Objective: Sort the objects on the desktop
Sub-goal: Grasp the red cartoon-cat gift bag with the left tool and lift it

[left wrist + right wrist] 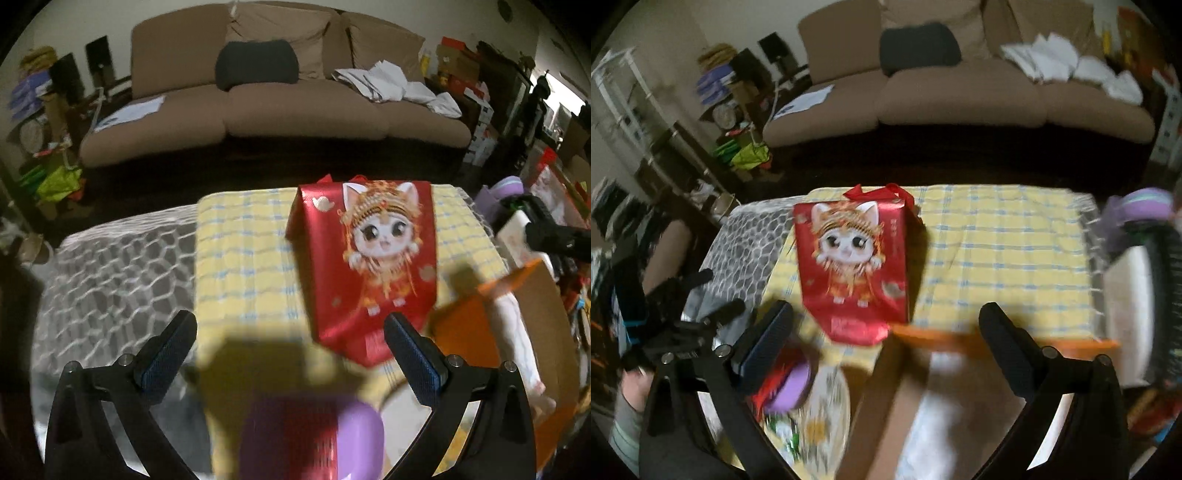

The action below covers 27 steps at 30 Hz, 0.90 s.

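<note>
A red gift bag with a cartoon cat [373,266] stands on the yellow checked cloth [243,251]; it also shows in the right wrist view [853,266]. My left gripper [291,354] is open and empty, above a blurred purple and red object [314,439] near the bag's front. My right gripper [886,343] is open and empty over an orange-edged cardboard box [960,369] holding a white item [934,417]. The box also shows in the left wrist view [480,321]. The left gripper appears at the left of the right wrist view [687,295].
A grey patterned cloth [110,266] covers the table's left part. A floral plate [827,413] lies beside the purple object [792,387]. A brown sofa [273,96] stands behind the table. Clutter and boxes [554,206] crowd the right side.
</note>
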Tool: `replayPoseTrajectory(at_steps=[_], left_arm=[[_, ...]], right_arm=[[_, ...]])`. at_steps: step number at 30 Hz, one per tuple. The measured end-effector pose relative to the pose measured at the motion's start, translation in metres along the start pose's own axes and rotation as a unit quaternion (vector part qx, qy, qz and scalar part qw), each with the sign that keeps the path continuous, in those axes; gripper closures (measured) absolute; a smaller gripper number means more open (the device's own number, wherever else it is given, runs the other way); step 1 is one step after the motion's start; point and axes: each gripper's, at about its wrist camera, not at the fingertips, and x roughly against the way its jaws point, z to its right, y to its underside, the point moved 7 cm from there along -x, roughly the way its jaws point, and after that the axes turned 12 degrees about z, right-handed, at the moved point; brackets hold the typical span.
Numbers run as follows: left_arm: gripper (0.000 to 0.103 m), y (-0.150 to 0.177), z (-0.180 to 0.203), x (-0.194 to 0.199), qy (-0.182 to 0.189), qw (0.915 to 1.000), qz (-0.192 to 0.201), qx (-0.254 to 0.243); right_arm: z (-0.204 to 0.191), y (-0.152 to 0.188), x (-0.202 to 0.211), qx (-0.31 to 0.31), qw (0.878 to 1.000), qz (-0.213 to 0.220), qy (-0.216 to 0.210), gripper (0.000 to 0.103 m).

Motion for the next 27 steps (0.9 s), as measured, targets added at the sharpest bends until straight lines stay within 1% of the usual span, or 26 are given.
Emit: replayPoseTrajectory(at_steps=[1, 3, 4, 6, 7, 8, 9, 10, 11, 12, 14, 16, 18, 21, 24, 27], left_arm=[[0.003, -0.001, 0.000, -0.015, 0.002, 1.0000, -0.006, 0.005], [0.005, 0.000, -0.001, -0.037, 0.010, 0.9997, -0.013, 0.018], [0.008, 0.001, -0.002, -0.049, 0.017, 0.9994, -0.016, 0.025], [0.009, 0.004, -0.001, -0.063, 0.027, 0.9990, -0.022, 0.029], [0.010, 0.007, 0.000, -0.069, 0.034, 0.9985, -0.026, 0.034], [0.012, 0.009, 0.002, -0.073, 0.046, 0.9978, -0.027, 0.039], [0.022, 0.010, 0.004, -0.076, 0.059, 0.9968, -0.029, 0.045], [0.042, 0.012, 0.007, -0.078, 0.074, 0.9956, -0.030, 0.049], [0.055, 0.013, 0.011, -0.079, 0.086, 0.9941, -0.035, 0.055], [0.062, 0.014, 0.012, -0.080, 0.085, 0.9938, -0.040, 0.059], [0.062, 0.012, 0.015, -0.077, 0.075, 0.9949, -0.037, 0.055], [0.062, 0.005, 0.013, -0.066, 0.067, 0.9957, -0.025, 0.059], [0.062, -0.006, 0.010, -0.048, 0.074, 0.9950, -0.010, 0.066], [0.062, -0.025, 0.014, -0.005, 0.086, 0.9944, 0.019, 0.057], [0.062, -0.044, 0.022, 0.046, 0.096, 0.9931, 0.046, 0.050], [0.063, -0.062, 0.037, 0.097, 0.101, 0.9921, 0.064, 0.037]], right_arm=[[0.002, -0.001, -0.011, 0.000, 1.000, -0.002, 0.001, 0.011], [0.006, -0.005, -0.038, 0.005, 1.000, -0.011, 0.000, 0.020], [0.007, -0.005, -0.046, 0.006, 1.000, -0.014, 0.001, 0.021], [0.009, -0.005, -0.062, 0.000, 1.000, -0.018, -0.004, 0.022], [0.010, -0.004, -0.071, -0.004, 1.000, -0.026, -0.010, 0.022], [0.010, -0.001, -0.080, -0.009, 0.999, -0.036, -0.017, 0.024], [0.008, 0.004, -0.087, -0.012, 0.999, -0.047, -0.025, 0.036], [0.006, 0.006, -0.091, -0.012, 0.998, -0.052, -0.032, 0.046], [0.001, 0.010, -0.094, -0.008, 0.998, -0.057, -0.039, 0.072], [0.000, 0.012, -0.095, -0.004, 0.997, -0.060, -0.039, 0.085], [-0.004, 0.014, -0.093, 0.012, 0.998, -0.055, -0.022, 0.085], [-0.009, 0.014, -0.084, 0.003, 0.998, -0.047, -0.033, 0.085], [-0.017, 0.009, -0.066, 0.009, 0.999, -0.030, -0.036, 0.085], [-0.032, -0.004, -0.032, 0.019, 0.999, -0.005, -0.050, 0.085], [-0.050, -0.015, 0.021, 0.024, 0.997, 0.025, -0.071, 0.085], [-0.066, -0.022, 0.068, 0.037, 0.995, 0.043, -0.080, 0.085]])
